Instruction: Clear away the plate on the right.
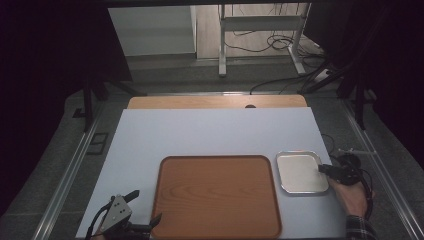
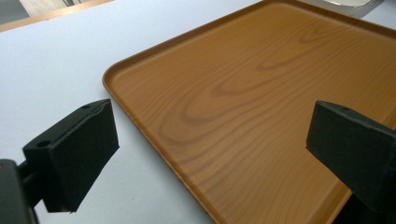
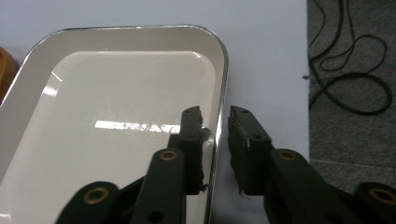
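Observation:
A small metal tray (image 1: pixel 300 172) lies on the white table to the right of a large wooden tray (image 1: pixel 215 195). My right gripper (image 1: pixel 322 169) comes in at the metal tray's right rim. In the right gripper view the jaws of the right gripper (image 3: pixel 215 112) stand narrowly apart astride that rim of the metal tray (image 3: pixel 121 93), one inside and one outside, with a sliver of table showing beside the outer pad. My left gripper (image 1: pixel 146 206) sits at the wooden tray's near left corner. It (image 2: pixel 210 144) is wide open over the wooden tray's (image 2: pixel 261 102) left edge, holding nothing.
The white table top (image 1: pixel 210 132) stretches bare behind both trays, with a strip of wooden desk (image 1: pixel 215 101) at its far edge. Cables (image 3: pixel 350 70) lie on the grey floor just beyond the table's right edge. A person's hand (image 1: pixel 352 197) holds the right gripper.

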A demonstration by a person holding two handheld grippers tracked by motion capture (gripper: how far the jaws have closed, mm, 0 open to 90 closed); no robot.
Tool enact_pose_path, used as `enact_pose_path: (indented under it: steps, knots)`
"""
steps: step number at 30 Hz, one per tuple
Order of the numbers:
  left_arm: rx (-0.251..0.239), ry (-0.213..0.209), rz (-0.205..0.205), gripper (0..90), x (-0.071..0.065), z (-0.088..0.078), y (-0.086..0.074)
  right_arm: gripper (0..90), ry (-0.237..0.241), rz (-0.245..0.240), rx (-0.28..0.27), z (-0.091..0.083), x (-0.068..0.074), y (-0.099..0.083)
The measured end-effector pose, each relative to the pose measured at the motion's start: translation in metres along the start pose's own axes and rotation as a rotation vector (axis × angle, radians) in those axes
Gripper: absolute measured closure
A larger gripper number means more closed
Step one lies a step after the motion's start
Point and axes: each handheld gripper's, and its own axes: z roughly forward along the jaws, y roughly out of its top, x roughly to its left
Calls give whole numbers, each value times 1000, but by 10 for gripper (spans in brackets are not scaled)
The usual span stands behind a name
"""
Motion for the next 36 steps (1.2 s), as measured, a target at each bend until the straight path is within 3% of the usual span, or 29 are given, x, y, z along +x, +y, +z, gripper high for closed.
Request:
enact_pose_path:
  steps: [4, 9, 19, 28, 36]
  knots:
    - [0, 0, 0, 19, 0, 0, 0, 853, 15, 55, 23, 1, -2, 2]
    - [-1, 0, 0, 19, 0, 0, 0, 883, 126, 163, 18, 0, -10, 0]
    - [-2, 1, 1, 19, 0, 0, 0, 882, 114, 168, -40, -13, -5, 1]
    - [-3, 4, -1, 18, 0, 0, 0, 882, 165, 199, -91, -26, -3, -1]
    - [-5, 7, -3, 17, 0, -1, 0, 882, 213, 187, -104, -28, 13, 0]
